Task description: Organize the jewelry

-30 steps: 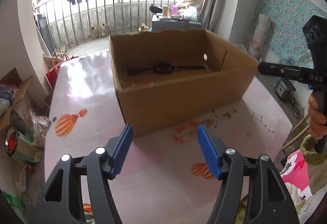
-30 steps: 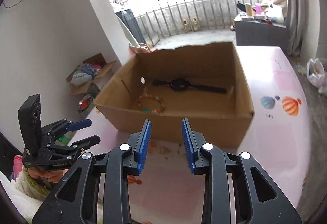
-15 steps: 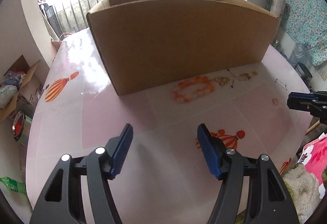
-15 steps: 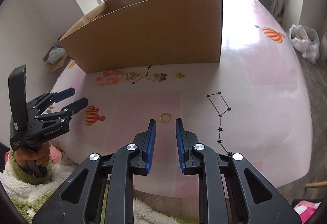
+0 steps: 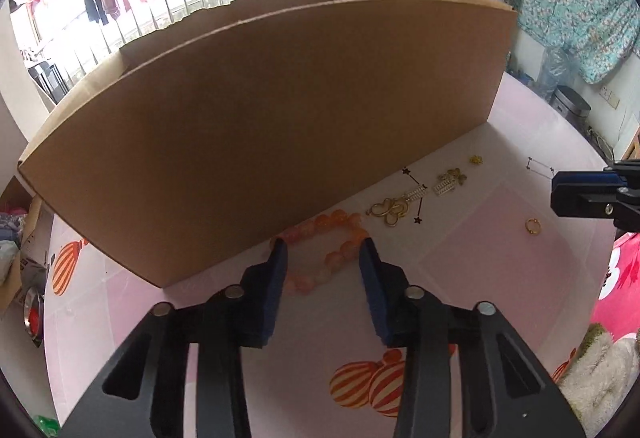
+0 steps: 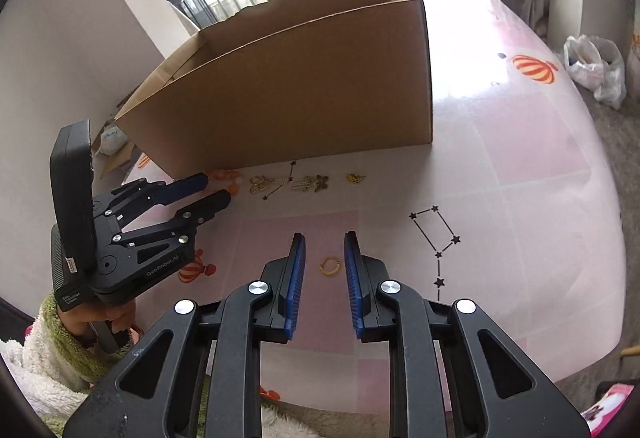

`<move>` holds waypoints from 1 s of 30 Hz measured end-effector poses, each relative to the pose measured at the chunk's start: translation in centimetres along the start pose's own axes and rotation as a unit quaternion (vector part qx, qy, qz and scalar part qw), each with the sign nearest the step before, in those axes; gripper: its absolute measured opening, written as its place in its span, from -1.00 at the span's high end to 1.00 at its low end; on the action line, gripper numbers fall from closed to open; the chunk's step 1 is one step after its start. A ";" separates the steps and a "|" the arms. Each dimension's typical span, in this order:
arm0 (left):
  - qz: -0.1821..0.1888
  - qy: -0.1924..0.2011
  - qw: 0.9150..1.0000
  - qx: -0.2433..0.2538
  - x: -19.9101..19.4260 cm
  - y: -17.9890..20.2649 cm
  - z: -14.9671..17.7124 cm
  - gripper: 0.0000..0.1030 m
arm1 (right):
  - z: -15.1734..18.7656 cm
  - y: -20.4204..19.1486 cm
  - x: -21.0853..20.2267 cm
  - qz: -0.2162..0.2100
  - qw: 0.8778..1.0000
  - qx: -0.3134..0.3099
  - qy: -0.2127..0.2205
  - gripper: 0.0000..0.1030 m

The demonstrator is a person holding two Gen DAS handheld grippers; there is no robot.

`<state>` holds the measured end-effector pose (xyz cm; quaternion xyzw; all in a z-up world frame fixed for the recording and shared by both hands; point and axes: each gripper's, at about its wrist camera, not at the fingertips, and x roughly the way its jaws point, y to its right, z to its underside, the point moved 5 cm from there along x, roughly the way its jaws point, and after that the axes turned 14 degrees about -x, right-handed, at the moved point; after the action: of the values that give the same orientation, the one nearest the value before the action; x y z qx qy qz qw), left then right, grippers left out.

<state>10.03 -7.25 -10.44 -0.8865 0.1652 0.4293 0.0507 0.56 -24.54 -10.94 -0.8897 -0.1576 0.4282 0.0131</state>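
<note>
- Straddling the orange bead bracelet (image 5: 338, 256), the left gripper (image 5: 322, 252) has just been narrowing its jaws; the beads lie between the blue pads, which do not visibly press them.
- Bracelet lies on the pink table (image 6: 520, 158) against the near wall of the cardboard box (image 5: 280, 118).
- Right gripper (image 6: 325, 238) has its jaws slightly apart, empty, with a small gold ring (image 6: 330, 265) on the table between its tips.
- Gold charms (image 5: 394, 208) lie right of the bracelet.
</note>
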 end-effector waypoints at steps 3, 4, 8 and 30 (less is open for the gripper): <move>0.012 -0.007 1.000 -0.005 -0.1 -0.3 0.2 0.68 | 0.4 0.6 0.0 0.004 1.000 0.008 -0.005 0.60; 0.008 -0.008 1.000 -0.005 -0.2 -0.5 0.3 0.70 | 0.5 0.8 0.1 0.005 1.000 0.010 -0.008 0.60; -0.004 -0.019 1.000 -0.024 -1.0 -2.1 1.0 0.76 | 0.6 1.0 0.5 -0.001 1.000 0.014 -0.012 0.60; 0.032 0.022 0.998 -0.054 -6.7 -2.1 3.6 0.37 | 0.4 -2.6 3.1 0.067 0.990 -0.120 -0.029 0.77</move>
<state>4.17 -2.78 -7.58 -0.8915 0.1713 0.4191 -0.0146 1.40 -21.25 -13.16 -0.8808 -0.1475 0.4316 -0.1268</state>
